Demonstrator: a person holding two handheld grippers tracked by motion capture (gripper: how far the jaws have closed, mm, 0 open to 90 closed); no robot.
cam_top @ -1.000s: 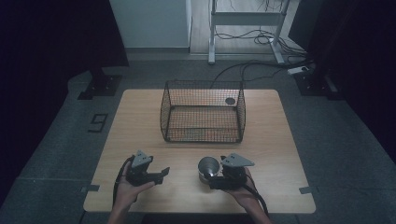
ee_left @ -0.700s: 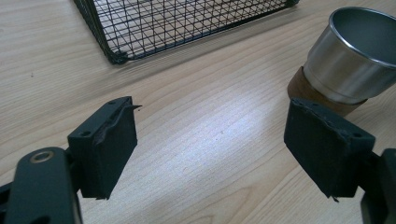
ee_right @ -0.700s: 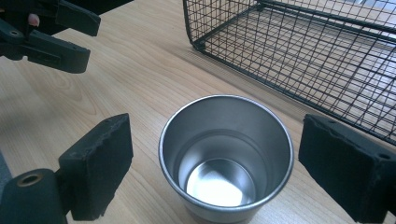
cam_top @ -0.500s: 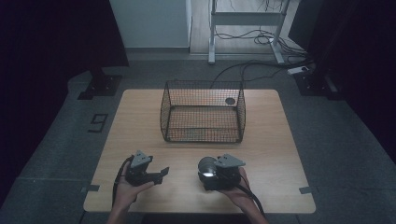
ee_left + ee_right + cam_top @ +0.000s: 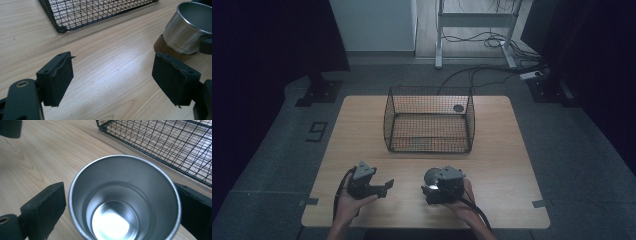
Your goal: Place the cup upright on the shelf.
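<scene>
Fingers on the right [image 5: 47, 205] have just been opening and now stand wide on either side of the cup [image 5: 117, 215], flanking its rim without visibly pressing on it. The cup stands upright low in the middle of the high view, on the counter [image 5: 357, 130], below the basket [image 5: 429, 142]. To my eye this is the grasp. It wants both pads squared to the wall and set below the flared rim before closing, since polished metal slips. The left fingers [image 5: 58, 75] are spread over bare wood, holding nothing. The cup is smooth steel, tapered, with a brown band at its foot. The basket is thin black wire mesh, and the counter is pale grained wood.
</scene>
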